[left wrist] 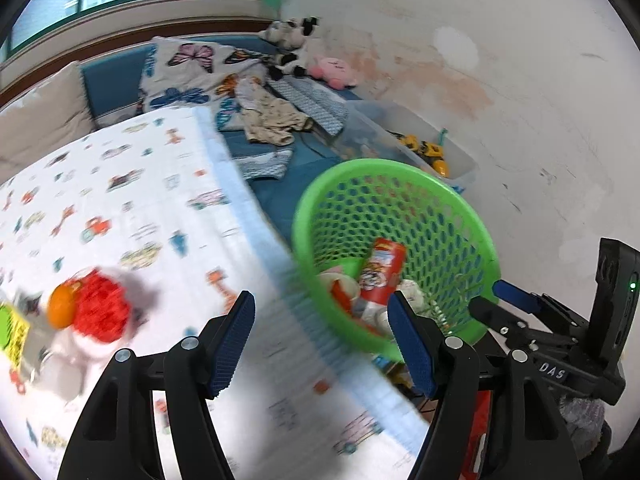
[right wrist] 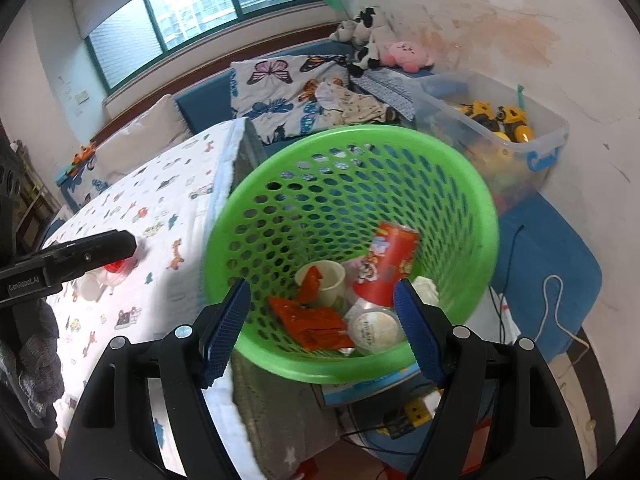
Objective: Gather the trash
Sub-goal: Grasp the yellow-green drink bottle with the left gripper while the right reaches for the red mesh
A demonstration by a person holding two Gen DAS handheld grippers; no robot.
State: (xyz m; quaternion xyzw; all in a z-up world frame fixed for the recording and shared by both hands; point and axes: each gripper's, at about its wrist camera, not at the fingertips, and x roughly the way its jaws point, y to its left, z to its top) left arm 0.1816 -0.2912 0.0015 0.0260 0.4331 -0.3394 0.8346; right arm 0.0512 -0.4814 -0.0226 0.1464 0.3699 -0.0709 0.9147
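A green mesh basket (right wrist: 352,148) stands beside the table's right edge; it also shows in the left wrist view (left wrist: 400,172). Inside lie a red can (right wrist: 390,264), a white paper cup (right wrist: 326,278), orange wrappers (right wrist: 316,322), a lidded white cup (right wrist: 374,330) and crumpled paper. My right gripper (right wrist: 322,326) is open and empty just above the basket's near rim. My left gripper (left wrist: 320,338) is open and empty over the table edge. On the table at left lie a red net item (left wrist: 102,308), an orange ball-like thing (left wrist: 62,306) and a yellow-green packet (left wrist: 12,336), all blurred.
The table (left wrist: 168,208) has a white cloth with cartoon prints. A clear plastic bin of yellow toys (right wrist: 496,120) stands behind the basket by the wall. A blue bench holds a butterfly blanket (right wrist: 288,92), clothes and plush toys. Cables and a power strip (right wrist: 404,416) lie on the floor below.
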